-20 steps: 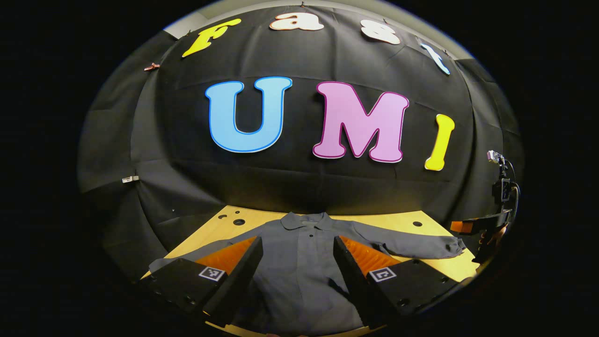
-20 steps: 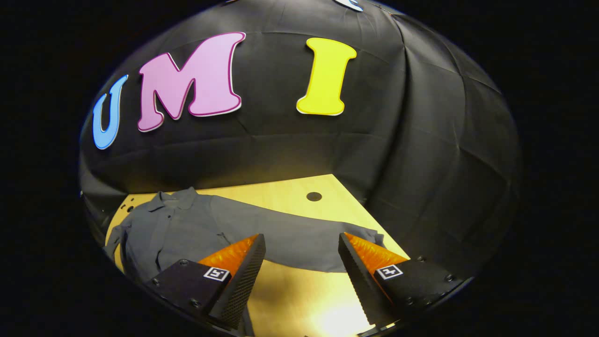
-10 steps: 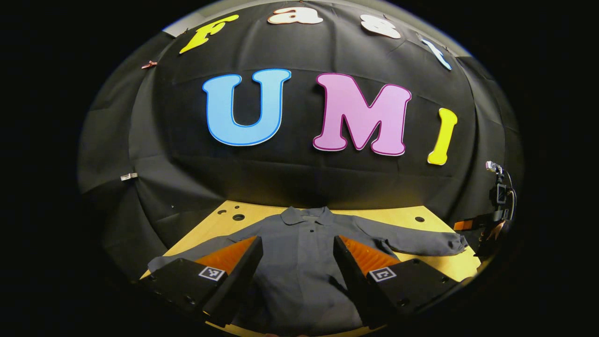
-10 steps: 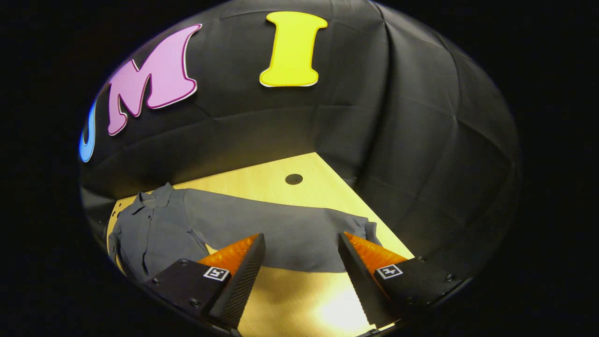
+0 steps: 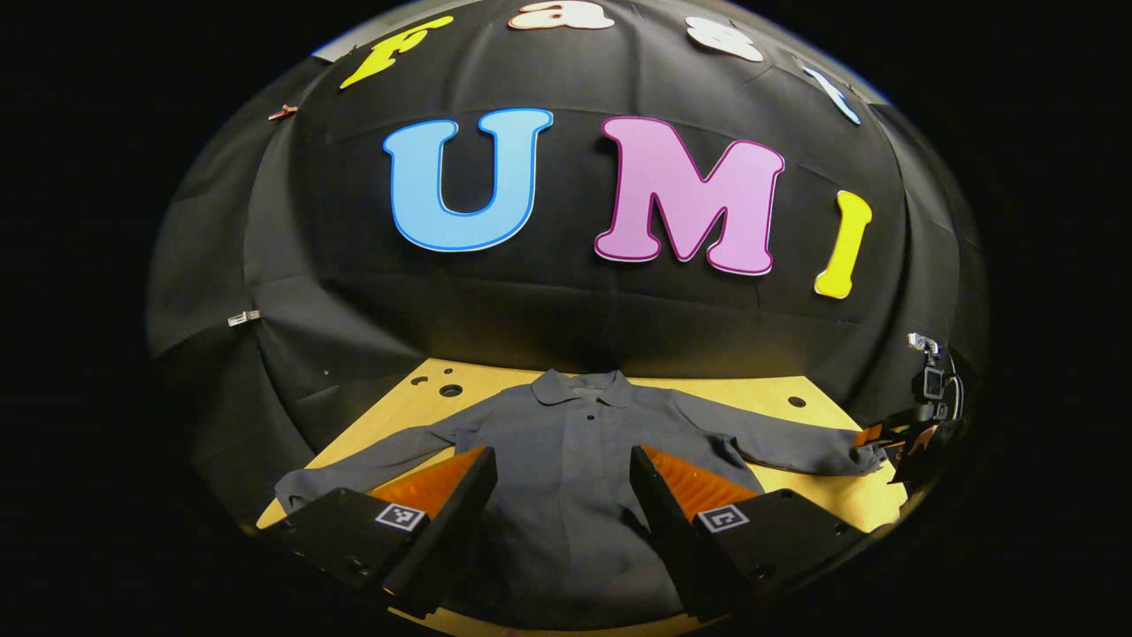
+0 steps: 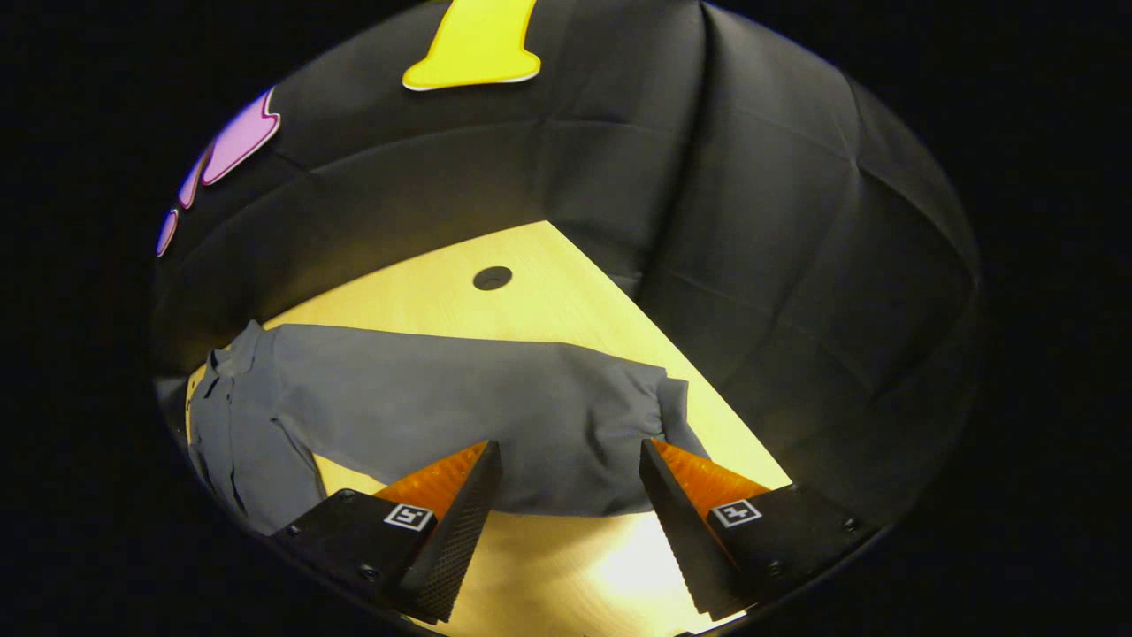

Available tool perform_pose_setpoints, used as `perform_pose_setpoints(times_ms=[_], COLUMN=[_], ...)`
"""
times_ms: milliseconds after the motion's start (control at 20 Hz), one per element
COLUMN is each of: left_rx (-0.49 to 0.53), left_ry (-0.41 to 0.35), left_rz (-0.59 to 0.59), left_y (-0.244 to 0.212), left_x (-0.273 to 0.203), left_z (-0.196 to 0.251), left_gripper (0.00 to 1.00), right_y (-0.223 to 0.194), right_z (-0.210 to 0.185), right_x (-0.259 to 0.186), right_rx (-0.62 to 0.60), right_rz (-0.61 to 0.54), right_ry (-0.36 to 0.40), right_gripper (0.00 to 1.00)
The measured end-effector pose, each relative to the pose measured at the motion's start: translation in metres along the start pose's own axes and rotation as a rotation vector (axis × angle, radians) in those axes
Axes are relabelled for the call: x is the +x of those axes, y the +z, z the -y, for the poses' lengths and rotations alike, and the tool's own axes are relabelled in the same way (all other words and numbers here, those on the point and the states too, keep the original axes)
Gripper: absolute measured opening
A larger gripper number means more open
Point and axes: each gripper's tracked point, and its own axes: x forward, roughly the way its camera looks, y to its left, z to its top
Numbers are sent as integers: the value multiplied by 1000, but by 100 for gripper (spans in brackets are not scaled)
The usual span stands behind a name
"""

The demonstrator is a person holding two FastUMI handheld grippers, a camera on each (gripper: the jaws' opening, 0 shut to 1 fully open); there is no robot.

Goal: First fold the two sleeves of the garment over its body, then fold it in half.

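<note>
1. Right now both my sets of jaws stand wide apart, and neither holds anything.
2. Ahead of my left gripper (image 5: 562,495) lies a grey long-sleeved shirt (image 5: 575,478), spread flat on the pale wooden bench (image 5: 761,394), its collar (image 5: 579,387) at the far end, towards the black cloth wall.
3. The shirt's buttoned front runs straight down the gap between my left jaws, and its body passes beneath them; I cannot tell whether the fingertips touch the cloth.
4. One sleeve (image 5: 371,460) stretches out past my left jaws on the left side, its end near the bench's edge.
5. The other sleeve (image 5: 778,447) stretches out on the right side, ending at a cuff near the bench's far right corner.
6. Just beside that cuff, in the left gripper view, I see my right gripper (image 5: 902,435), small and far off at the right edge.
7. In the right gripper view my right gripper (image 6: 566,495) hangs over that same sleeve (image 6: 460,407), which lies crosswise ahead of the open jaws.
8. The cuff (image 6: 676,411) sits just beyond the right-hand finger, and the sleeve's near edge falls between the two fingers.
9. Bare bench (image 6: 566,575) shows below the jaws, and a round hole (image 6: 493,278) lies beyond the sleeve.
</note>
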Motion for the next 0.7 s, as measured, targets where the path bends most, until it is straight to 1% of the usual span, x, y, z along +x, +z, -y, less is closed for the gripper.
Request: perform_pose_setpoints(times_ms=[350, 500, 700], left_rx=[4, 9, 10], left_ry=[1, 10, 19], left_rz=[-45, -57, -66], left_y=[-11, -12, -14], left_x=[1, 2, 3], left_z=[4, 3, 3], left_gripper=[96, 96, 96], right_y=[-5, -12, -21], right_z=[28, 35, 39], right_x=[34, 45, 56], right_rx=[-1, 14, 4], right_rz=[-48, -74, -98], right_ry=[-63, -85, -110], right_gripper=[98, 99, 99])
